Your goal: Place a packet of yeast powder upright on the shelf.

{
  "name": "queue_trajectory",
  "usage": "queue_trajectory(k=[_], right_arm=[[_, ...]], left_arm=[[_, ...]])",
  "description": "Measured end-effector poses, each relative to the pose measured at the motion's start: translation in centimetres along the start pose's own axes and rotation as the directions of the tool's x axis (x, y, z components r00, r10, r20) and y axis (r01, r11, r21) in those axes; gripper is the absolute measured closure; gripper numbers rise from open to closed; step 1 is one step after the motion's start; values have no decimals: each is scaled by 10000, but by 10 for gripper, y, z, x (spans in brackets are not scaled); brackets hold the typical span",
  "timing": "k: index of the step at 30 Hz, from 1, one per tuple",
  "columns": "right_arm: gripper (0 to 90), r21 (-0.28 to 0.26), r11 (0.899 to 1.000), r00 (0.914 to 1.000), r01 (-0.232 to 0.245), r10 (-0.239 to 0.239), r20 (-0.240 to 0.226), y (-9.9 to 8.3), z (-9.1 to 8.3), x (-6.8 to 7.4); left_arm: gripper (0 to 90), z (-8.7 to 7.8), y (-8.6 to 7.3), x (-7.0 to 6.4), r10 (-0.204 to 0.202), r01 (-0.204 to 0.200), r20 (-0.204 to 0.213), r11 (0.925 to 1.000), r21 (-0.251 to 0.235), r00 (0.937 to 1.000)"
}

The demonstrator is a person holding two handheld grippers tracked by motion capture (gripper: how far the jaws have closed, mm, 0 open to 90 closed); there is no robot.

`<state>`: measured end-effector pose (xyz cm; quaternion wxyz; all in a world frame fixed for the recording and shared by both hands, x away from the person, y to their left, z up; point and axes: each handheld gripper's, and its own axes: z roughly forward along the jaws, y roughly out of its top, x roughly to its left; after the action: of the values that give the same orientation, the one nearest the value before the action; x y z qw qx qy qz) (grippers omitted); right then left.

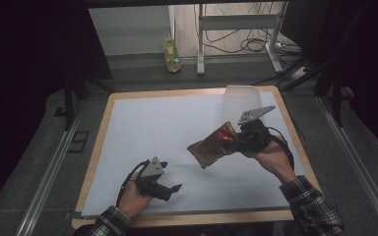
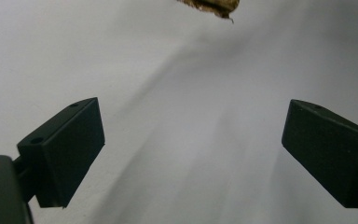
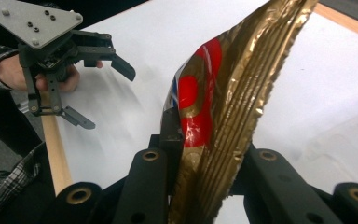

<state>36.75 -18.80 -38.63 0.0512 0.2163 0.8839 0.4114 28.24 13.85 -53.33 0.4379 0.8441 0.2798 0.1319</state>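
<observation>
Gripping a crinkled gold foil snack bag with red print [image 3: 223,107], the right gripper [image 1: 239,139] is clamping it at one end and holding it clear above the white sheet covering the wooden table [image 1: 147,128]. Bag looks closed; contents not visible. Left gripper [image 1: 170,188] is sitting low near the table's near edge, jaws spread wide, holding nothing. A translucent plastic container [image 1: 240,101] is sitting at the table's far edge; contents unclear.

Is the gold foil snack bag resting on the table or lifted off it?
Lifted: the crinkled gold foil snack bag hangs clamped in the right gripper, above the white table sheet.
</observation>
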Motion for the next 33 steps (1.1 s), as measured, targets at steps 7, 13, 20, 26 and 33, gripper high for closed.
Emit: queue_trajectory(k=[7,13,20,26,33], right_arm=[[751,-33,9999,9997,103,-102,229,9,-12,-8],[752,-87,9996,9994,255,-253,215,19,-23,-16],[752,-91,9991,9989,425,-423,201,32,-34,-27],[751,-314,9979,9975,564,-550,438,43,-46,-39],[752,-388,9952,9931,895,-862,790,56,-61,-56]], left_arm=[[55,0,0,-1,63,-63,-30,10000,30,10000],[55,1,0,-1,183,-182,-67,9997,154,9998],[55,1,0,-2,255,-253,-104,9995,212,9996],[54,1,0,-1,262,-260,-112,9995,206,9996],[52,1,-1,-1,410,-406,-190,9990,182,9990]])
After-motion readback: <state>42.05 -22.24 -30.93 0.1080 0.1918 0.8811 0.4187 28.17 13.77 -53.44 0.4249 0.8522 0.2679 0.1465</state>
